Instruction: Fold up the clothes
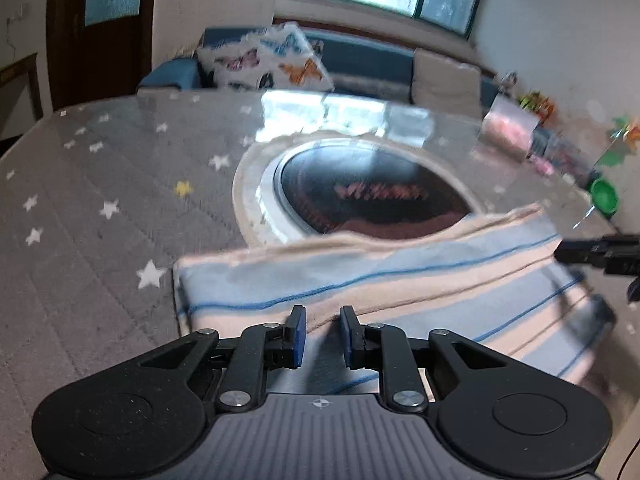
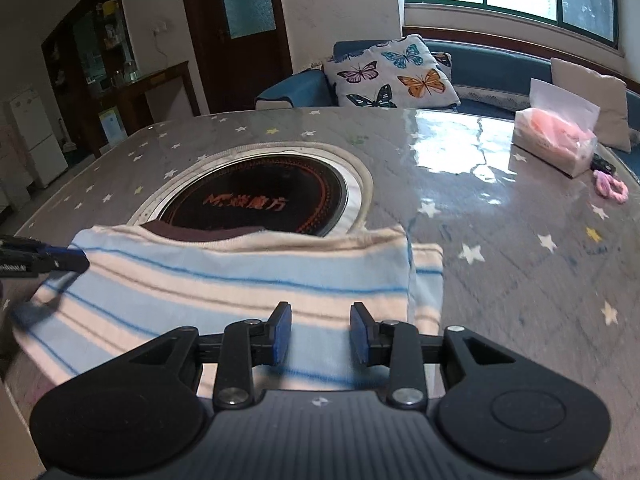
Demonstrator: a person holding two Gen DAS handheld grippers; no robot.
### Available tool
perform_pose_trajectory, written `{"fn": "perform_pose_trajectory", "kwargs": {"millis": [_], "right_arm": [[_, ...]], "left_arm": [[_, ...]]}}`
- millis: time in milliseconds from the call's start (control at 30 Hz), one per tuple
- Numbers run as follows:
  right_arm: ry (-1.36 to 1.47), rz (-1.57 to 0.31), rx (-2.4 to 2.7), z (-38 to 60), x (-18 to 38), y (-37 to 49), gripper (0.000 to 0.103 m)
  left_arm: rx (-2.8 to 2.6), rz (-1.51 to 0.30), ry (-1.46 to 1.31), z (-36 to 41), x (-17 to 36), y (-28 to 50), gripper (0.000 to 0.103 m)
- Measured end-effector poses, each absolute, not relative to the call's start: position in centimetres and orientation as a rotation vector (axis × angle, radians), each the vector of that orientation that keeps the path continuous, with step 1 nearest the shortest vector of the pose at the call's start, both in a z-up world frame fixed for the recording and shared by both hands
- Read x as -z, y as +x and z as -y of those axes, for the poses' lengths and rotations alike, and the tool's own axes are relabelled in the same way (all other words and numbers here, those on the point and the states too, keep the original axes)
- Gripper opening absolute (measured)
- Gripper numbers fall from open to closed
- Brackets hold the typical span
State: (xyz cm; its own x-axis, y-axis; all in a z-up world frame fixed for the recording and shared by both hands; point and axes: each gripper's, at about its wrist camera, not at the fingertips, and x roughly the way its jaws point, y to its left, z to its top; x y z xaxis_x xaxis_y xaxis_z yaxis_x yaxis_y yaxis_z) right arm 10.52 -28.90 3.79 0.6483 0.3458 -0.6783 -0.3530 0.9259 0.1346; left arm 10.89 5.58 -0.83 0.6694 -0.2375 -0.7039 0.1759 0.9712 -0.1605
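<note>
A folded striped garment (image 1: 400,280), pale blue and cream with thin blue lines, lies on the grey star-patterned table (image 1: 80,240). My left gripper (image 1: 322,334) is open and empty, just above the garment's near edge. In the right wrist view the same garment (image 2: 224,288) lies flat, and my right gripper (image 2: 320,330) is open and empty over its near right part. The right gripper's tip shows at the right edge of the left wrist view (image 1: 600,252). The left gripper's tip shows at the left edge of the right wrist view (image 2: 44,260), at the garment's far left corner.
A round black cooktop (image 2: 260,200) is set in the table just behind the garment. A tissue pack (image 2: 556,140) and a pink hair tie (image 2: 610,188) lie at the far right. A blue sofa with a butterfly cushion (image 2: 392,72) stands behind the table.
</note>
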Motion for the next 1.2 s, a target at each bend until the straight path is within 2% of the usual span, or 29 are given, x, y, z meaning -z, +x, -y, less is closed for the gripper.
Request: {"fn": "perform_pose_trajectory", "kwargs": {"millis": [333,433,733,1033,1133,1200], "right_arm": [[-0.006,-0.782,-0.372,29.2,-3.2,13.0,0.032],[-0.002,-0.767,-0.361,29.0,-3.3,14.1,0.032],[0.015,-0.77,-0.311,29.4,-2.3,16.0,0.031],[-0.033,-0.768,-0.295,28.8,-2.5,15.7,0.032],[-0.06,-0.764,-0.324,28.2,-3.1,14.8,0.036],[-0.081,-0.759,-0.35,27.6,-3.5,14.0,0.037]], "left_arm": [[0.254,-0.766,-0.08,-5.2,-0.4,11.2,0.022],[0.256,-0.795,-0.072,-4.5,0.4,12.2,0.019],[0.256,-0.786,-0.093,-5.2,0.7,12.1,0.021],[0.182,-0.743,-0.139,-7.4,-0.4,10.8,0.025],[0.139,-0.748,-0.144,-8.6,-0.2,9.9,0.034],[0.127,-0.766,-0.154,-9.2,0.3,9.8,0.034]]}}
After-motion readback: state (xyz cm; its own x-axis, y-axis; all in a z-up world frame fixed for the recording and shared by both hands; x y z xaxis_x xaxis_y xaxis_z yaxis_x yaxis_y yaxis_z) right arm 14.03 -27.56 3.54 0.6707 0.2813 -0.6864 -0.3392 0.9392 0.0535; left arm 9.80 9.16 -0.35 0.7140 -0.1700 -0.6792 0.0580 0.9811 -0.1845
